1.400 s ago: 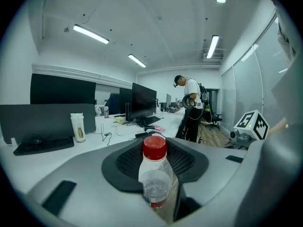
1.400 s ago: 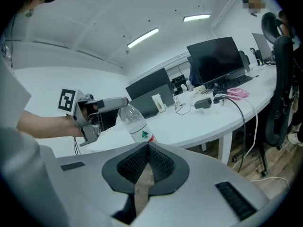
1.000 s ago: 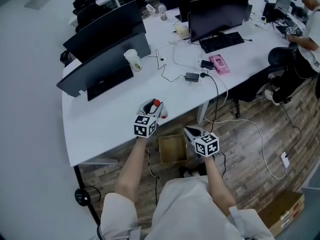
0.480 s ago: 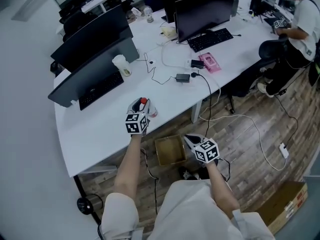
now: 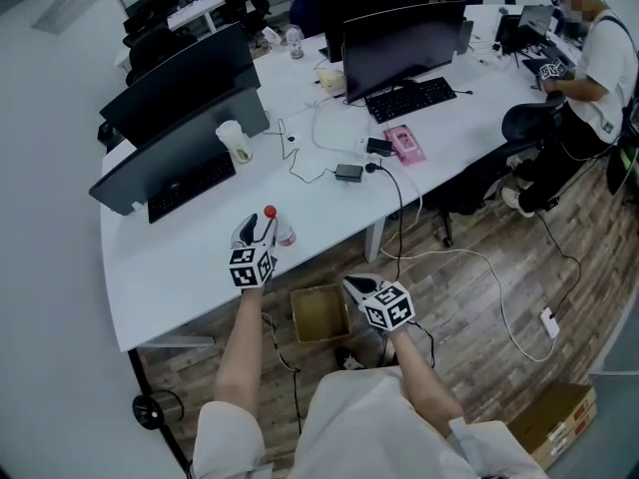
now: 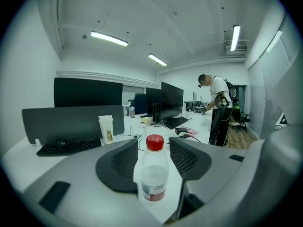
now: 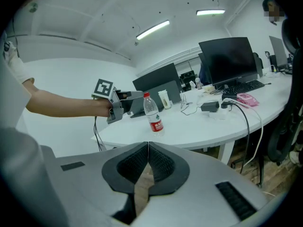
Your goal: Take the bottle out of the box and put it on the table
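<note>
On the table (image 5: pixel 170 267), bottle (image 6: pixel 152 176) upright, between left gripper (image 6: pixel 153 150) jaws just opening

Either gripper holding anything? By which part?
Nothing. Left gripper: fingers have just been opening, off the bottle standing between them on the table; right gripper shut, empty.

bottle (image 5: pixel 284 232) on table (image 5: pixel 180 259) (near edge) | box (image 5: pixel 319 312) on floor (image 5: pixel 479 302), before table

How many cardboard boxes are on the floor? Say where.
2. An open box sits by the table edge; a second box lies at the head view's lower right. Others may hide under the table.
</note>
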Available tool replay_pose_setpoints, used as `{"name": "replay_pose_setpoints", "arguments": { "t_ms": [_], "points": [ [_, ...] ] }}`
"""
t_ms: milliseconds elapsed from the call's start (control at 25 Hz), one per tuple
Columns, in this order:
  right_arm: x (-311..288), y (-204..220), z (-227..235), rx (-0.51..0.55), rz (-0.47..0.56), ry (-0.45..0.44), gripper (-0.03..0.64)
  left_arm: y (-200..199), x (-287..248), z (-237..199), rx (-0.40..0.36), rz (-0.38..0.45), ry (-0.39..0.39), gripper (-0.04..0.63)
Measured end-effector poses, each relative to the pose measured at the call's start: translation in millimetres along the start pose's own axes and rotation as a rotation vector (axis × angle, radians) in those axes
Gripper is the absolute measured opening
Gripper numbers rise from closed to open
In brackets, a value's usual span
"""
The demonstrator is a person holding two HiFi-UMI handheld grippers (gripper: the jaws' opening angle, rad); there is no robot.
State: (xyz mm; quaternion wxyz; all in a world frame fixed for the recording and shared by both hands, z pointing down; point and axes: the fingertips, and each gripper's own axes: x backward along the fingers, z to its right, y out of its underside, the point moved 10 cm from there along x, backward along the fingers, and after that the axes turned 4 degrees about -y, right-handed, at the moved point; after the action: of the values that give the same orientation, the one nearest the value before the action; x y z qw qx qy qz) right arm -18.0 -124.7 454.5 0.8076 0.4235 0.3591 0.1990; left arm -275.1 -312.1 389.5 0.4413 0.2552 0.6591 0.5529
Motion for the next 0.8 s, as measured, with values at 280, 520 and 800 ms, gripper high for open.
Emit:
{"name": "replay_pose_setpoints", "arguments": {
  "t_ms": [280, 520, 800],
  "points": [
    [6, -6, 2, 0.014, 0.016, -0.064, 0.04, 25, 60, 29, 0.07, 0.025, -0.096, 0.218],
    [14, 0, 3, 0.014, 0.025, -0.09, 0.04, 53, 113, 78, 0.065, 0.026, -0.163, 0.216],
    [34, 17, 3, 0.028, -0.004, -0.094, 0.04, 84, 161, 139, 0.165, 0.004, -0.272, 0.216]
  ]
}}
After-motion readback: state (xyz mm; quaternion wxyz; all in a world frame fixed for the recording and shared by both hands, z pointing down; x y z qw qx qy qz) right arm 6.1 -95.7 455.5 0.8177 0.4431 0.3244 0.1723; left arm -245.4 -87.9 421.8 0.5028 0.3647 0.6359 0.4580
